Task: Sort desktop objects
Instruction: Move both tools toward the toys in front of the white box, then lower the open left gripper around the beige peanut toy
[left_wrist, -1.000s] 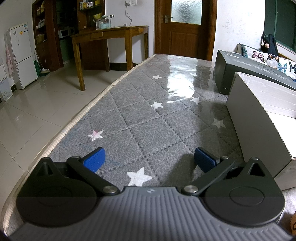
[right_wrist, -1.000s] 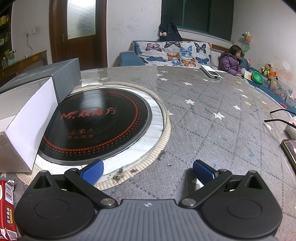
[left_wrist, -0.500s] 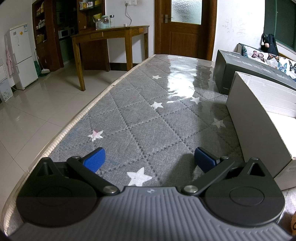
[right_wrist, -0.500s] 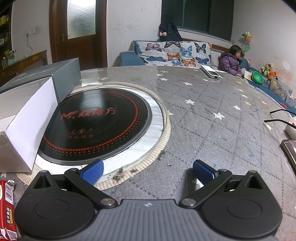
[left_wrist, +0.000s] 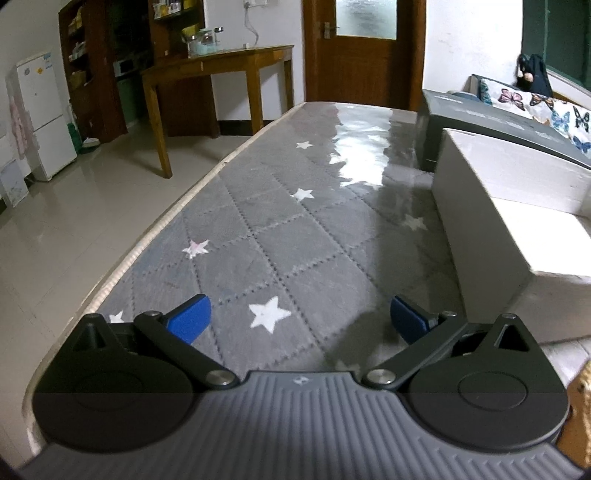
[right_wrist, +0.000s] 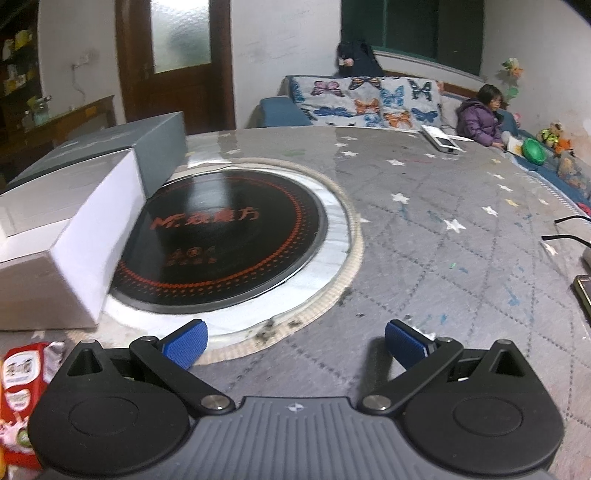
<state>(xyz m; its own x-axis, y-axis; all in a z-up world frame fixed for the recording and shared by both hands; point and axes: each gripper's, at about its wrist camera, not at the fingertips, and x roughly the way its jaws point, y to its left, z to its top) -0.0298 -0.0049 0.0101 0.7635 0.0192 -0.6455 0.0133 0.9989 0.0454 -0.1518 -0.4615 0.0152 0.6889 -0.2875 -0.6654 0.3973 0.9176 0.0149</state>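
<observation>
The left claw (left_wrist: 300, 319) hangs low and level, its blue-padded fingers (left_wrist: 188, 318) spread wide with nothing between them. The right claw (right_wrist: 295, 341) sits in much the same pose, blue fingertips (right_wrist: 405, 342) far apart and empty, pointing forward and tilted slightly downward. Neither touches anything.

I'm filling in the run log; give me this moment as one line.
left tongs: open, empty | right tongs: open, empty | white box: beside cooktop | red packet: untouched
</observation>
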